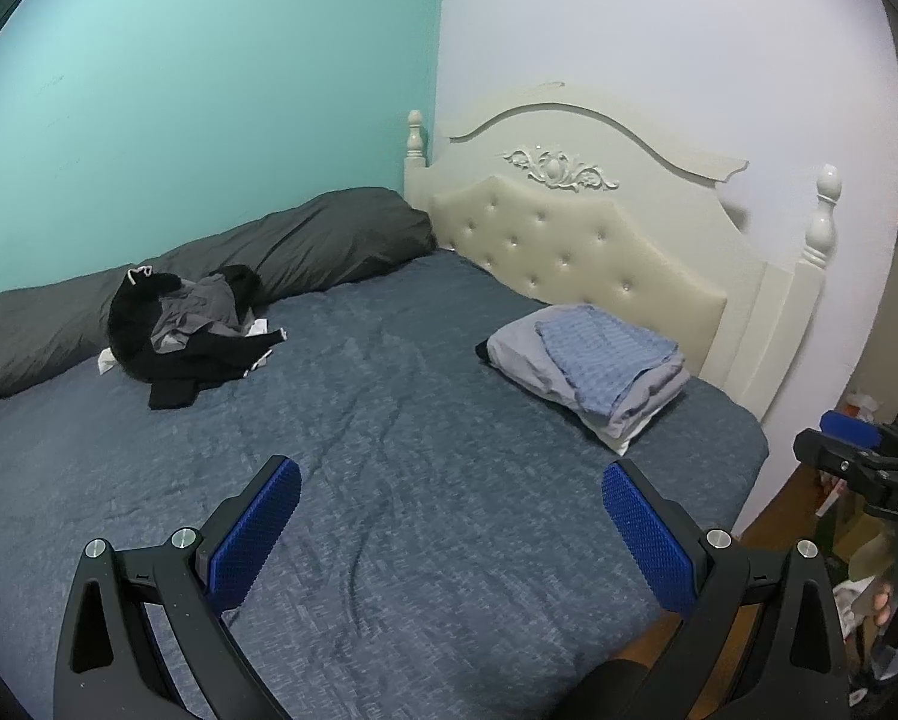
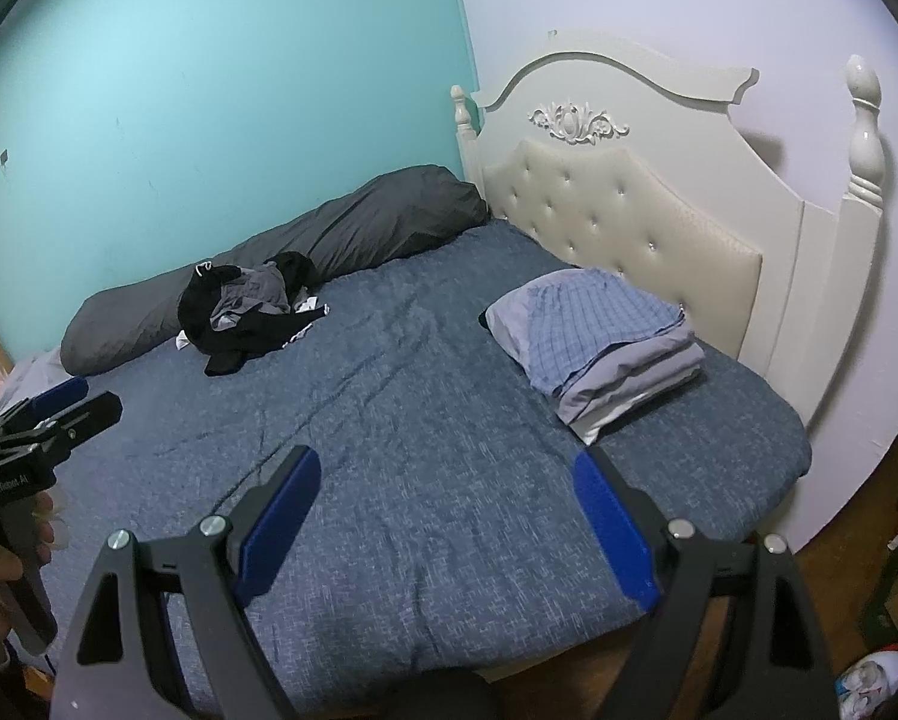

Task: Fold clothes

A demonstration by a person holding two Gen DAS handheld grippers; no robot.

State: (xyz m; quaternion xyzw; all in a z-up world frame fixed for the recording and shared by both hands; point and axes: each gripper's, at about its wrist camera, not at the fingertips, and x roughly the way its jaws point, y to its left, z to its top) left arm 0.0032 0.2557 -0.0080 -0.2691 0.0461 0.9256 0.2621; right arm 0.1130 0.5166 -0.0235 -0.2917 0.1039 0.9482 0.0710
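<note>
Both the left tool and the right tool hover wide open and empty over the bed, folded stack ahead-right, crumpled dark pile far ahead-left, where pinching one garment's edge would likely separate it cleanly.

- The left gripper has matt black plastic arms, bright metal pivot caps, and blue pads with a fine knobbly grain.
- The bed cover under the fingers is matt, heathered blue cloth.
- The folded stack beyond the right finger is soft cloth, checked on top.
- The headboard is glossy cream wood with tufted, smooth padding.
</note>
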